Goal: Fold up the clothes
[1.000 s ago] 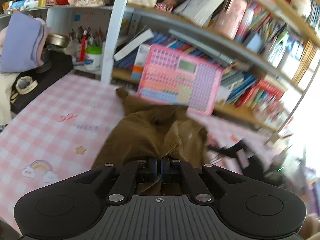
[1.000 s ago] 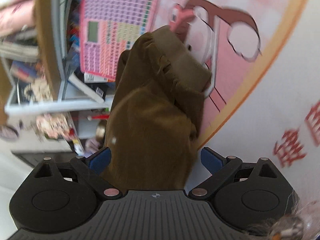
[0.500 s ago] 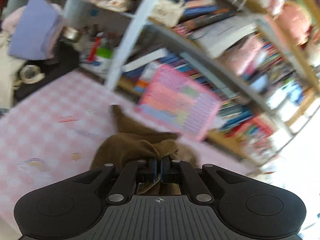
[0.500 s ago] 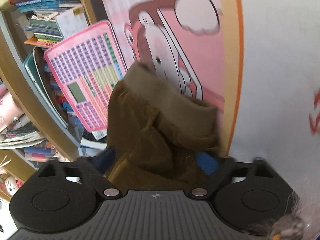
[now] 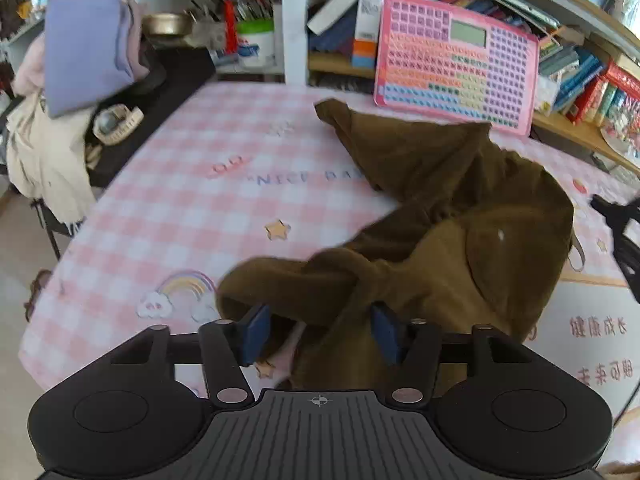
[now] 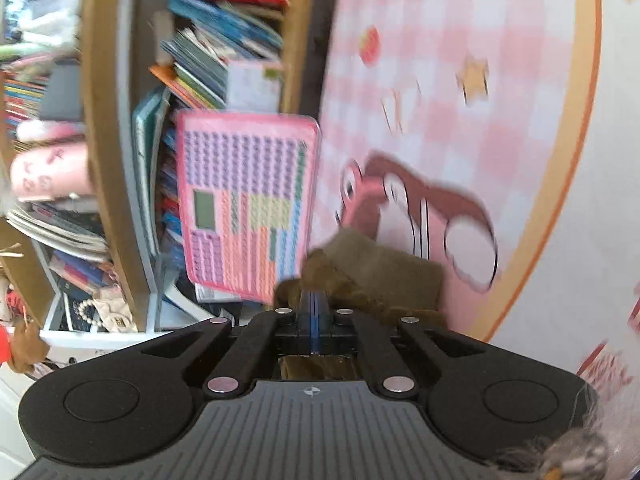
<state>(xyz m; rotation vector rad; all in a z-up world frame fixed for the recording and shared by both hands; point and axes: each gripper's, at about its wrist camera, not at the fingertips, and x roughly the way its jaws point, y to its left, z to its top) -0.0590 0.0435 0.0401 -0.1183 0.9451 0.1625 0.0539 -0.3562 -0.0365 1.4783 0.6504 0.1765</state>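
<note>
Brown garment [image 5: 460,216] heaped on the pink checked tabletop [image 5: 208,184], left gripper [image 5: 318,334] with jaws apart, right gripper [image 6: 316,320] with jaws clamped on a bunch of its cloth.
Risk: the loose, twisted heap at lower centre of the left view may drag or crease as the right side pulls, or sweep the pink toy keyboard [image 5: 452,68] leaning at upper right. Garment type, its edges and sleeves stay hidden in folds; the right view is blurred.

I'm working in a lived-in home study or child's room: a pink checked tablecloth [image 5: 208,168] with rainbow and star prints, crammed bookshelves [image 5: 568,60], a pink toy keyboard [image 5: 452,64], a pen pot [image 5: 256,40] and folded laundry [image 5: 88,48].
</note>
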